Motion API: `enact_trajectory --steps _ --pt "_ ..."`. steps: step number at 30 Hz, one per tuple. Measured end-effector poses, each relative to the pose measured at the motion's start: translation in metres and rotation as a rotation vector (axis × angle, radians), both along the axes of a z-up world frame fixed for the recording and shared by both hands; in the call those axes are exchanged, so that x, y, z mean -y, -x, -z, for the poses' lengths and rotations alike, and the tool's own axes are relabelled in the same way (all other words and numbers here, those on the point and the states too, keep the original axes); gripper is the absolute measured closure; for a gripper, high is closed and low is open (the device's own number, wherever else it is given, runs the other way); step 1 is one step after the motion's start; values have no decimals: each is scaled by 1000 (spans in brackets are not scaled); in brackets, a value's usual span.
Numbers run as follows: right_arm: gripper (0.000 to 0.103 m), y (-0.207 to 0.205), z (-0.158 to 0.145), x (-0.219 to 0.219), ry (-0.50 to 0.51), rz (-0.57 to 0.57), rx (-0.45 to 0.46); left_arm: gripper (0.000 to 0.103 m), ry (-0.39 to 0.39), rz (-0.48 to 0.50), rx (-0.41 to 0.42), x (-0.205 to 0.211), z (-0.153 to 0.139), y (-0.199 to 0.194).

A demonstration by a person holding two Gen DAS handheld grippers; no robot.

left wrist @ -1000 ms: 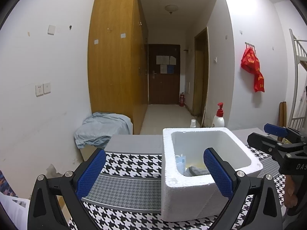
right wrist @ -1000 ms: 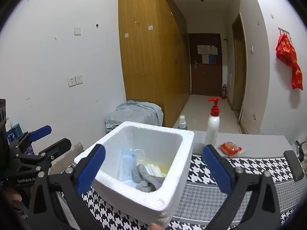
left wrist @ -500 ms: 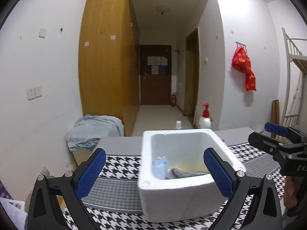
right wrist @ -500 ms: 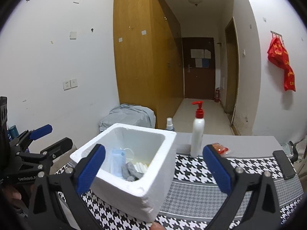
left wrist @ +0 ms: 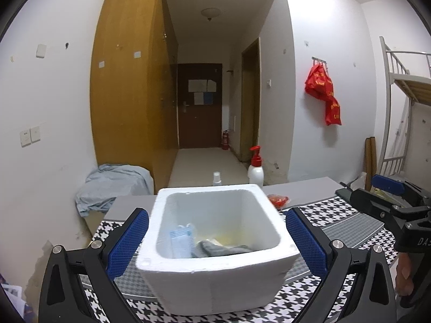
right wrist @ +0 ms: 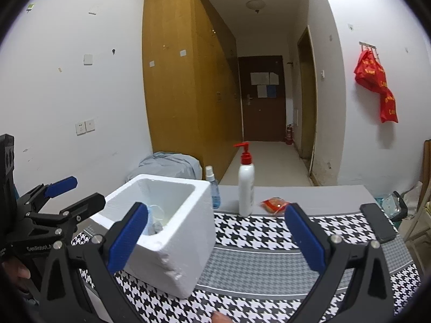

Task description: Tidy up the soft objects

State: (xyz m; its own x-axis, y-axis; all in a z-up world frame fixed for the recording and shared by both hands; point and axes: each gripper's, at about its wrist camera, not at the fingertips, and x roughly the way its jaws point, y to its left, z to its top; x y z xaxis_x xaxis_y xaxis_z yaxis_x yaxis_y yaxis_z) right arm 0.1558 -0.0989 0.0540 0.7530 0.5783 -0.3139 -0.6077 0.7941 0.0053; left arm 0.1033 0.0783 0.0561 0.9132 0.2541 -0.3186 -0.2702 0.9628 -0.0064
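the task looks well along, maybe close to done: the soft things in view already lie inside the foam box [left wrist: 221,274] on the worktop [right wrist: 269,258], and no loose cloth shows on the patterned cover. in the box, low against the near wall, sits a grey cloth [left wrist: 218,249], bunched and slumped, with a blue-and-white packet [left wrist: 180,239] standing just beside it on its left; something pale and yellowish lies on the floor of the box behind them, too unclear to name. the rest of the box is bare white wall. the left tool [left wrist: 215,242] hangs wide open with nothing in it, its blue pads flanking the box on either side without touching it. the right tool [right wrist: 215,239] is also spread wide and empty, held off to the right of the box over the cover. what is left outside looks hard or packaged: a pump bottle [right wrist: 246,185] upright behind the box, a small spray bottle [right wrist: 212,188] just beside the box's far corner, a red packet [right wrist: 274,204] lying near the pump bottle, and a dark phone [right wrist: 377,222] at the right edge. if the red packet counts as soft, it would be the one piece left to bring in; otherwise only a final check of the worktop seems needed.
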Motion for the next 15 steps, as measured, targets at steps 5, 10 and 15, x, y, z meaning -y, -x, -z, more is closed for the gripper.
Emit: enact_trajectory --steps 5,10,15 --pt "0 2 -1 13 -7 17 6 1 -4 18 6 11 -2 -3" --pt "0 6 1 24 -2 36 15 1 5 31 13 19 -2 -5" --pt "0 10 0 34 -8 50 26 1 -5 40 21 28 1 -2"
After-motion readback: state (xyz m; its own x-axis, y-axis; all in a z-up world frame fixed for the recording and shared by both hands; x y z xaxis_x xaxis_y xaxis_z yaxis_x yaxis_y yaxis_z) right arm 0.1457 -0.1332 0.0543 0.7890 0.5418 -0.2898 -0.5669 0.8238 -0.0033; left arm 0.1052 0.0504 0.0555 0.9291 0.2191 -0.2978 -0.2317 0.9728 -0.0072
